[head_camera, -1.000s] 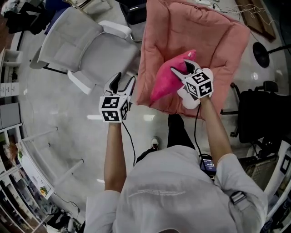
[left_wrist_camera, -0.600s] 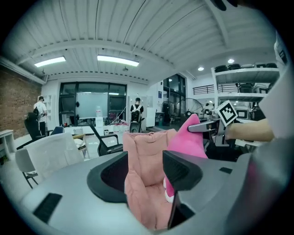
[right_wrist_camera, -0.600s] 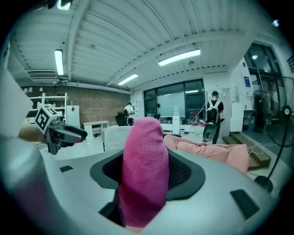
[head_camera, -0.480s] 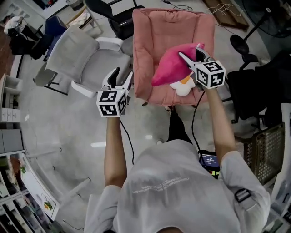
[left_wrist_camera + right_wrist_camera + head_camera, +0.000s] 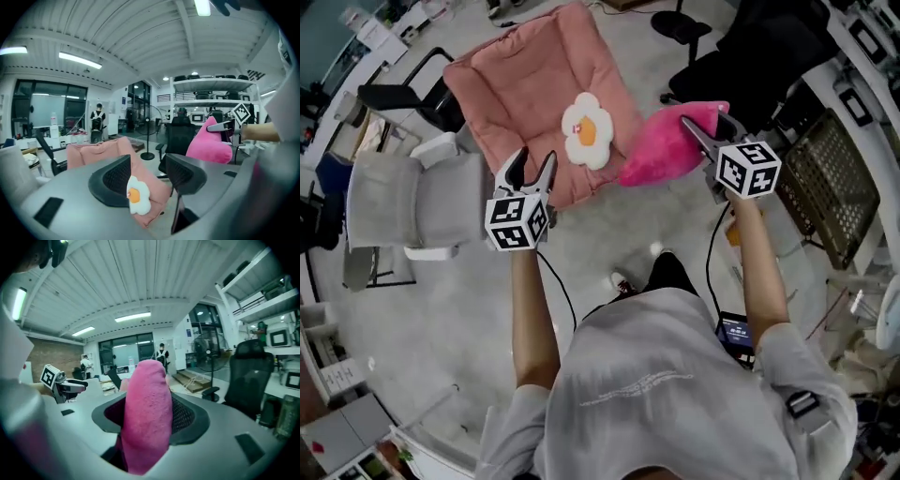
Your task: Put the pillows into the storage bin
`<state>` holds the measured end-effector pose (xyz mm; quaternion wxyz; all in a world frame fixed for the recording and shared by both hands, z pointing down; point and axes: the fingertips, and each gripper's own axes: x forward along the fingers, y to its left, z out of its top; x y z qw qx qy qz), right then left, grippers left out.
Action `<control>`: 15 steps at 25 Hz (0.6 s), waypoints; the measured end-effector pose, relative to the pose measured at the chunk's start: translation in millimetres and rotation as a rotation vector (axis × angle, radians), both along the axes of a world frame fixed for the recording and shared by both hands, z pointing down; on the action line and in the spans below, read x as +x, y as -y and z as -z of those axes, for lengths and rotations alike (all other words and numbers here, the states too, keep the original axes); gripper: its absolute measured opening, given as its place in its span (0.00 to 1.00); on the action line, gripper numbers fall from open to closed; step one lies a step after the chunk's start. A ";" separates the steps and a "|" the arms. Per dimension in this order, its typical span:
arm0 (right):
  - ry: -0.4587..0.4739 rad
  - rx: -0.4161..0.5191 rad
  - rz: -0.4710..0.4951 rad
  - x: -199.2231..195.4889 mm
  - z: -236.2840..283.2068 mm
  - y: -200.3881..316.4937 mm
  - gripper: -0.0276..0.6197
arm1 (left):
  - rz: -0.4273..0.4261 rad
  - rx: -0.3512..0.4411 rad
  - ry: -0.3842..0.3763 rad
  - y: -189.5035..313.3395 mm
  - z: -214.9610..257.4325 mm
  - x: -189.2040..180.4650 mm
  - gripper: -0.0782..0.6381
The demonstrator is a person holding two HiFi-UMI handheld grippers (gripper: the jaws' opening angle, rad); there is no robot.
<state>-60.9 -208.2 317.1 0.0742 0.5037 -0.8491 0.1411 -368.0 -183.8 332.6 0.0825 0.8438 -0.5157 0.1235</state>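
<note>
Up at roughly 1 o'clock from the person in the head view, the hot-pink pillow (image 5: 664, 150) hangs off the right gripper (image 5: 703, 122). The right gripper view makes the grip obvious: both jaws are clamped on a fold of that pink plush (image 5: 145, 418), which bulges up between them. It's pinched by one edge, so the rest of it dangles out toward 9 o'clock of the jaws, well clear of the floor. My read is that it's held high like that just for carrying, so nothing drags.

The left gripper (image 5: 534, 159) is at about 11 o'clock with its jaws spread and nothing in them. Its own view looks straight through the gap at the fried-egg pillow (image 5: 138, 199), but that one is well beyond the jaws, not between the pads. It's lying flat on the seat of the pink padded chair (image 5: 520, 80), around 12 o'clock in the head view and just past the left jaw tips. So that's the second pillow, not picked up yet.

A dark wire-mesh basket (image 5: 834, 178) sits at about 2 o'clock, well apart from the pink pillow and off to the right gripper's 3 o'clock side. I'm guessing that's the storage bin, though I can't see into it from here. A grey chair (image 5: 403, 202) sits at 9 o'clock, not part of any of this.
</note>
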 end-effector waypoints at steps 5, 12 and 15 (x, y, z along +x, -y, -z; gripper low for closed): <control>-0.020 -0.058 -0.297 145.2 -22.5 -85.9 0.43 | -0.273 -0.031 0.012 3.5 -12.6 141.7 0.46; 0.022 -0.122 -0.574 316.6 -52.4 -230.1 0.43 | -0.531 -0.088 0.034 -42.5 -42.3 342.9 0.46; 0.034 -0.173 -0.686 379.3 -73.0 -297.6 0.44 | -0.642 -0.125 0.041 -78.9 -59.0 429.1 0.46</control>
